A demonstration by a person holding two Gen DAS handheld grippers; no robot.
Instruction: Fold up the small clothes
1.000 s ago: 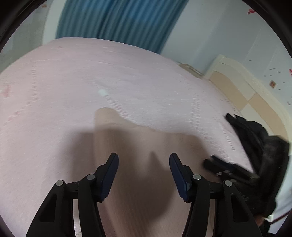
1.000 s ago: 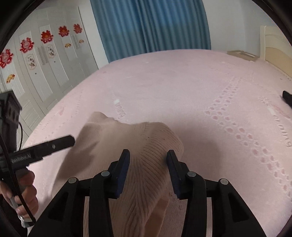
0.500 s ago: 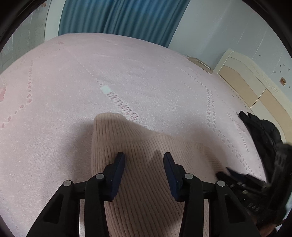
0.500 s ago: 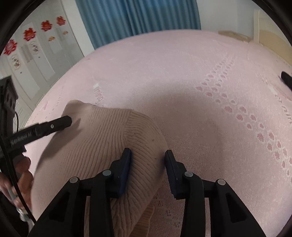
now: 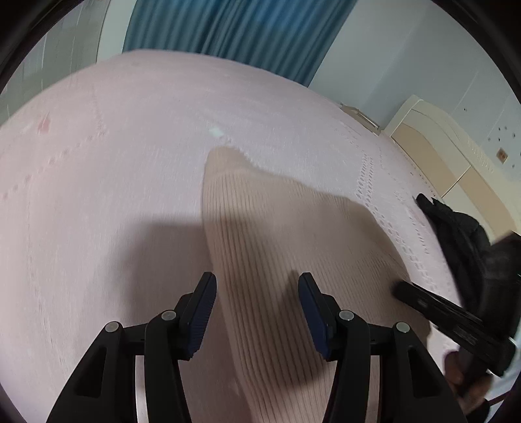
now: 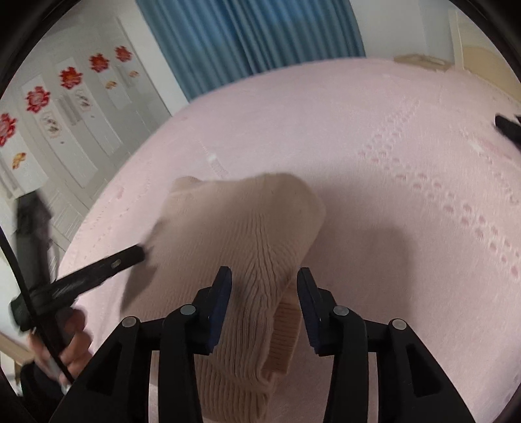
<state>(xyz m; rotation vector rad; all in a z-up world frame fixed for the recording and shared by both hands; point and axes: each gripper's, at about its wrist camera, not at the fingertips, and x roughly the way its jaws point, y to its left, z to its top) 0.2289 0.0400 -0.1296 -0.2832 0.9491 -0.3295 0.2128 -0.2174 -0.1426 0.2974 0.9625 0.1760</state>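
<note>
A beige ribbed knit garment lies on the pink bedspread, folded into a rough wedge. My left gripper is open and empty, its jaws wide apart above the garment's near left part. My right gripper is open too, its jaws standing either side of a raised fold of the garment without closing on it. The right gripper also shows at the right in the left wrist view, and the left gripper shows at the left in the right wrist view, next to the garment's left edge.
A black jacket lies at the right edge of the bed. Blue curtains hang behind the bed. A cream headboard stands at the right. White wardrobe doors with red flower stickers line the left wall.
Both grippers have pulled back and up from the garment. The left jaws have opened wider. The right jaws have spread a little, and a fold of the knit stands raised between them.
</note>
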